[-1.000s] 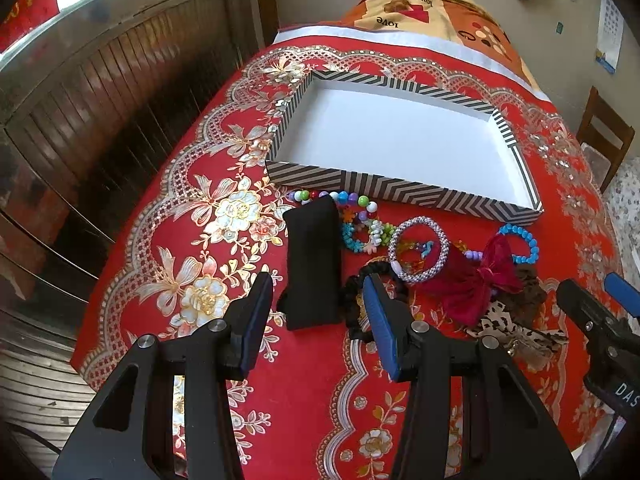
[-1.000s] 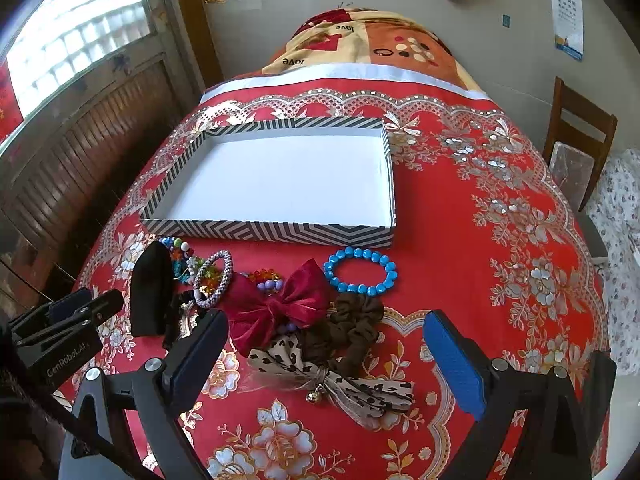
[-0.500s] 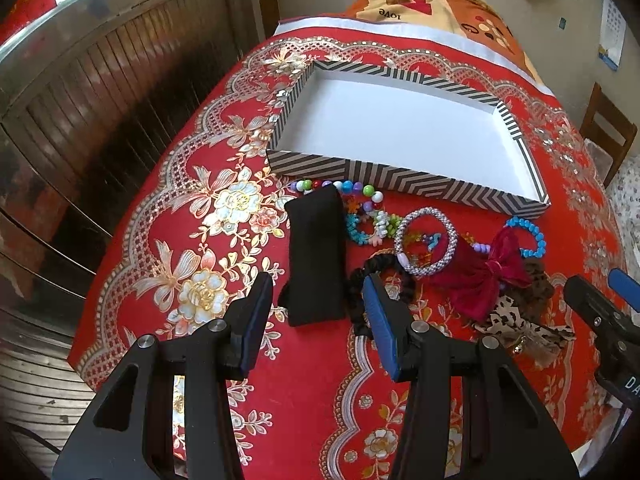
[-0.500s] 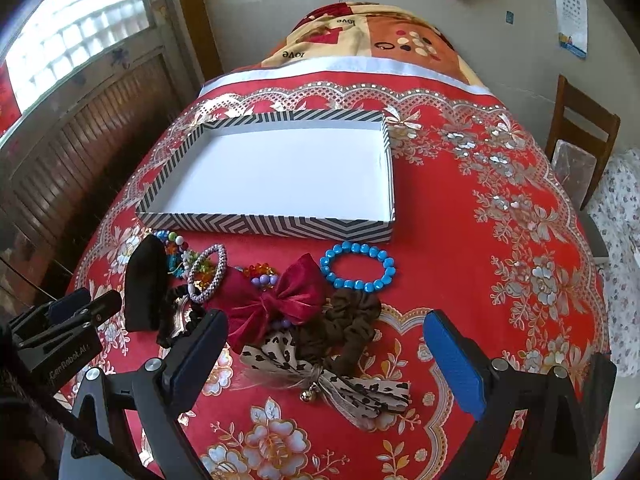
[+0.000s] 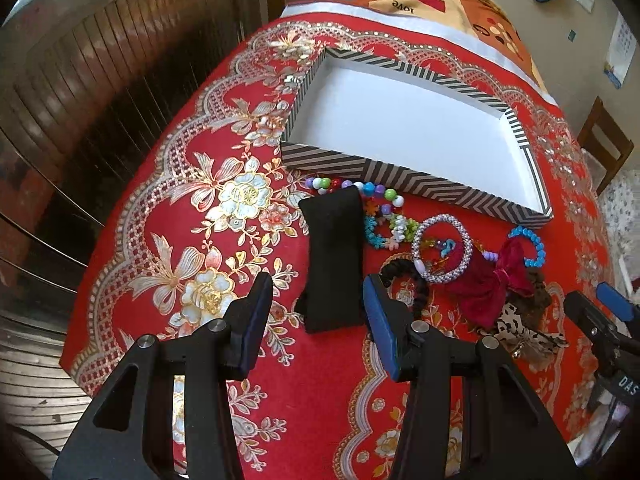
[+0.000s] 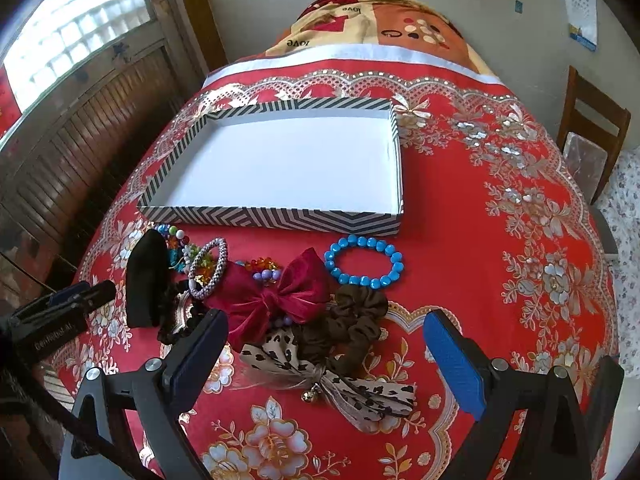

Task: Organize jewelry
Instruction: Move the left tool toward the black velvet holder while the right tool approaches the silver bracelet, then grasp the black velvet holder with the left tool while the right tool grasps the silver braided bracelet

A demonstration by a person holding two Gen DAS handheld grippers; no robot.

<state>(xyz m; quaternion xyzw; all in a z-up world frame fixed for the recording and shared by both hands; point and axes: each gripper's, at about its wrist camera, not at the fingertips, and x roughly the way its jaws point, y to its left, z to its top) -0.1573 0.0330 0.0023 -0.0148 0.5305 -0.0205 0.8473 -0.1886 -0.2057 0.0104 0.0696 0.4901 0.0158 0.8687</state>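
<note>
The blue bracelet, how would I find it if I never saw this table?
Find the striped box with the white inside. Just in front of its right corner lies the blue bracelet, flat on the red cloth. It's the only ring of plain sky-blue beads, beside the red bow.

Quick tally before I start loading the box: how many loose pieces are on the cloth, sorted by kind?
Bead bracelets, clearly separate: 2, blue and silver-lilac
Tangled multicoloured bead strands: count unclear
Bows: 2, dark red and leopard-print
Scrunchies: 2, brown and black
Black cushion: 1
Total: 7, plus the tangle
Striped box: nothing inside
</note>
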